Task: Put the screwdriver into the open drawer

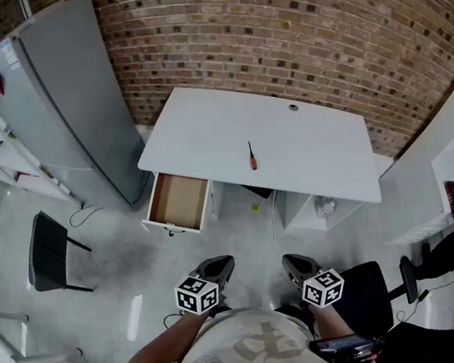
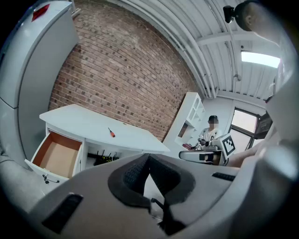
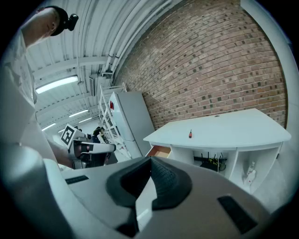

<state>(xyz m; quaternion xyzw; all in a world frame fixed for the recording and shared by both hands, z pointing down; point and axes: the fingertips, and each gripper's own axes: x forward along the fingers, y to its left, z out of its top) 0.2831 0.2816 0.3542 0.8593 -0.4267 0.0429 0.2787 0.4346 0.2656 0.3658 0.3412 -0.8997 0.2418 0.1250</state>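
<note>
Screwdriver (image 1: 251, 157): lay flat on the white tabletop (image 1: 202, 129), about the middle of the head view. Its red handle pointed toward the bottom of the frame and its dark shaft toward the brick wall (image 1: 288, 23).
Drawer (image 1: 177, 201): stood pulled out under the left end of the tabletop, left of centre in the head view, with its brown bottom showing. It sat below and to the left of the screwdriver, well apart from it.
Left tongs (image 1: 220, 263): hung low in the head view, just left of centre, over the grey floor (image 1: 137, 257). The left gripper view showed the jaws together with nothing between them. They were well apart from the tabletop and the drawer.
Right tongs (image 1: 292, 261): hung low in the head view, just right of centre, beside the left pair. The jaws were pressed together and held nothing. In the right gripper view the screwdriver showed small beyond them, a little above the middle of the frame.
Refrigerator (image 1: 71, 98): grey, in the upper left of the head view, near the tabletop's left end.
Chair (image 1: 47, 252): black, at the left of the head view, on the floor to the left of the drawer.
Seated person (image 2: 210, 136): showed small at the right of the left gripper view, by white shelves (image 2: 191, 116).
</note>
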